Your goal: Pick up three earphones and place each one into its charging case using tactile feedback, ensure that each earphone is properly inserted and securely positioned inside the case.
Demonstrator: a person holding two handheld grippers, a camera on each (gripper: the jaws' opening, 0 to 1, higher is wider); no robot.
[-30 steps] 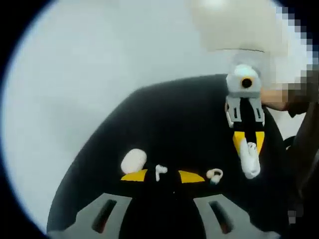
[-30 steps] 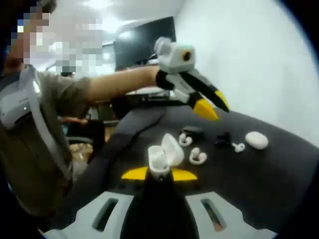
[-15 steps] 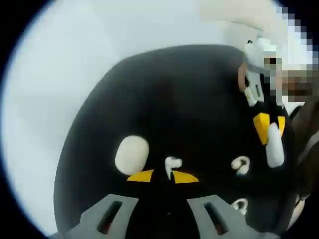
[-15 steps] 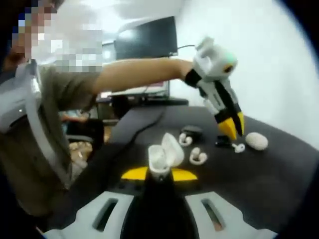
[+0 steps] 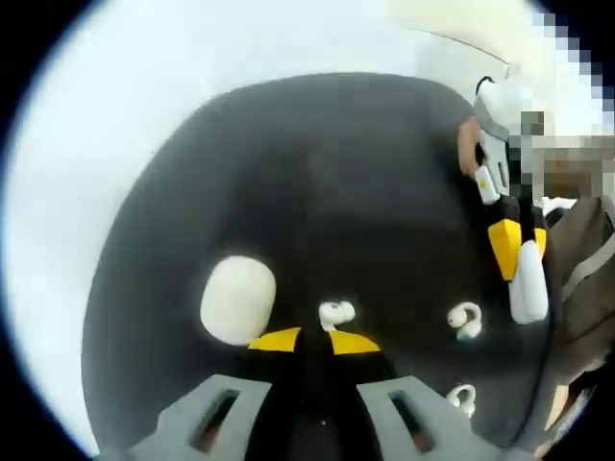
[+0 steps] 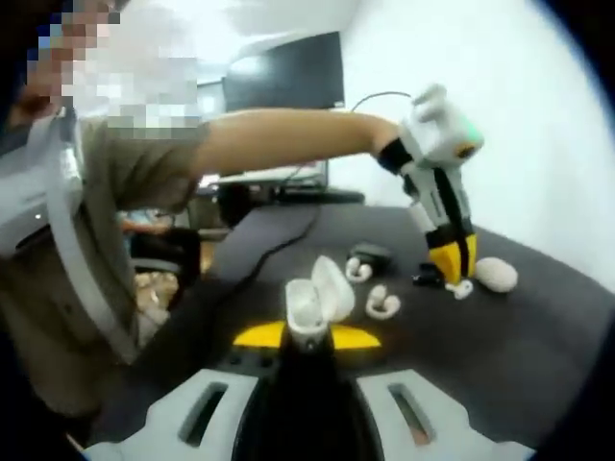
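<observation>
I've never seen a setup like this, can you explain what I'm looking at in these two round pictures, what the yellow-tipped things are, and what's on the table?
A person holds a hand-operated gripper in each hand; each carries a fisheye camera looking along its own yellow-tipped fingers, hence the two round pictures.

In the left gripper view, the left gripper reaches down to a small white earphone on the black table; whether it has gripped it, I cannot tell. Beside it lies a closed white case, and two hook-shaped earphones lie to the right.

In the right gripper view, the right gripper is shut on an open case. A dark case sits further back on the table.
</observation>
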